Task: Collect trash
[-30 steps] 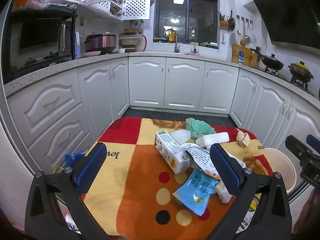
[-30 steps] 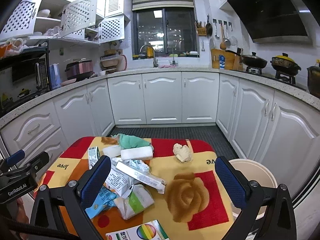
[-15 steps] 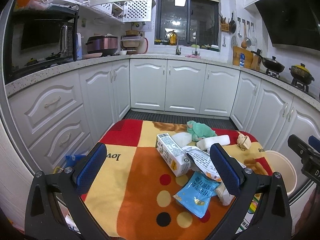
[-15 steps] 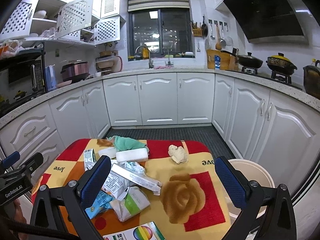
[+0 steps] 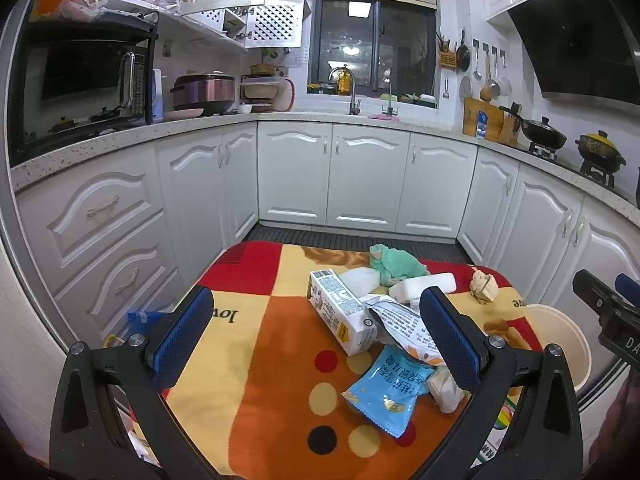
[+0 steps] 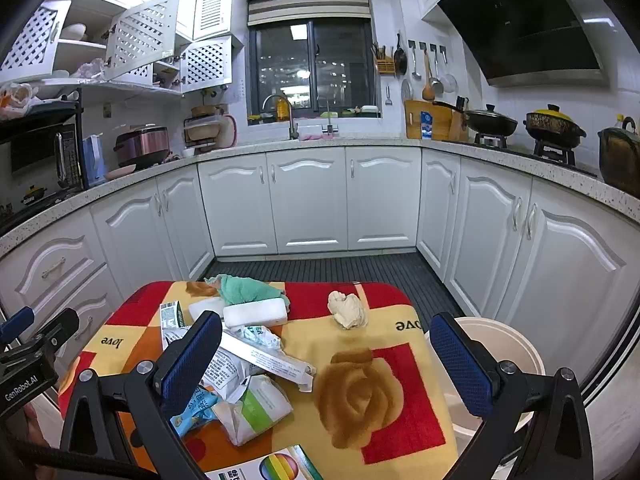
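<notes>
Trash lies in a pile on a small table with a patterned cloth (image 5: 276, 344): a white milk carton (image 5: 340, 312), a blue snack packet (image 5: 390, 390), a printed white wrapper (image 5: 404, 330), a green cloth (image 5: 394, 264), a white block (image 6: 256, 314) and a crumpled beige paper ball (image 6: 347, 310). A green-and-white bag (image 6: 256, 406) lies at the front. A cream bin (image 6: 486, 354) stands to the right of the table. My left gripper (image 5: 316, 340) is open and empty above the table's near side. My right gripper (image 6: 326, 364) is open and empty above the pile.
White kitchen cabinets (image 6: 312, 200) ring the table, with a dark ribbed floor mat (image 6: 320, 268) behind it. A box with a rainbow print (image 6: 268, 468) lies at the table's front edge. A blue bag (image 5: 140, 320) sits on the floor to the left.
Both grippers have risen and drawn back a little from the table, so the pile sits lower in both views. Both stay open. Nothing on the table has moved.
</notes>
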Tool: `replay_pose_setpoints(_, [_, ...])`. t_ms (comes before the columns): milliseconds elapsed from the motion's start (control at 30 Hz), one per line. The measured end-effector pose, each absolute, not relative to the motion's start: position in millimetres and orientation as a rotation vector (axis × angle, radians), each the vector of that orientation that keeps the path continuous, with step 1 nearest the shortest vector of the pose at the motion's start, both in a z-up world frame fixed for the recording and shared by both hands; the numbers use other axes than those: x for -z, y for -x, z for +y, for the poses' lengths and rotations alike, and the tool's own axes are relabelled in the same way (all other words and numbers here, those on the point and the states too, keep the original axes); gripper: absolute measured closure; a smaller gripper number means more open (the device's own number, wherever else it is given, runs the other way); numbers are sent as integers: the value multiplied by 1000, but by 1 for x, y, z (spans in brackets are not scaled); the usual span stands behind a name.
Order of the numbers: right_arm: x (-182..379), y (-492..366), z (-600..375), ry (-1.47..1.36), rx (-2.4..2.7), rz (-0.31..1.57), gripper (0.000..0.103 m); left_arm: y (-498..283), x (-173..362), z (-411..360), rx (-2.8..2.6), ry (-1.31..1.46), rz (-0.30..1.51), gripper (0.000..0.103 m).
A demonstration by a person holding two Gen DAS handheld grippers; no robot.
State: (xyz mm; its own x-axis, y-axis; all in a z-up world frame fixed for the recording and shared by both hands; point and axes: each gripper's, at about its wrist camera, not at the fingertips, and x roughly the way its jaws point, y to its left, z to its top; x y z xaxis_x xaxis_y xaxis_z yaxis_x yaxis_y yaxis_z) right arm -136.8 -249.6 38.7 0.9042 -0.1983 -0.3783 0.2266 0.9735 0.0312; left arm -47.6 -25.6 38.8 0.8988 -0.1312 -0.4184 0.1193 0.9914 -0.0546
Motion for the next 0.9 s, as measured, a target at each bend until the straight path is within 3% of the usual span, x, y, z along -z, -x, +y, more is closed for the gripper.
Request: replay_pose_setpoints(900, [-34, 135, -253, -82, 227, 405, 0, 44, -29, -30, 142, 16, 452, 0])
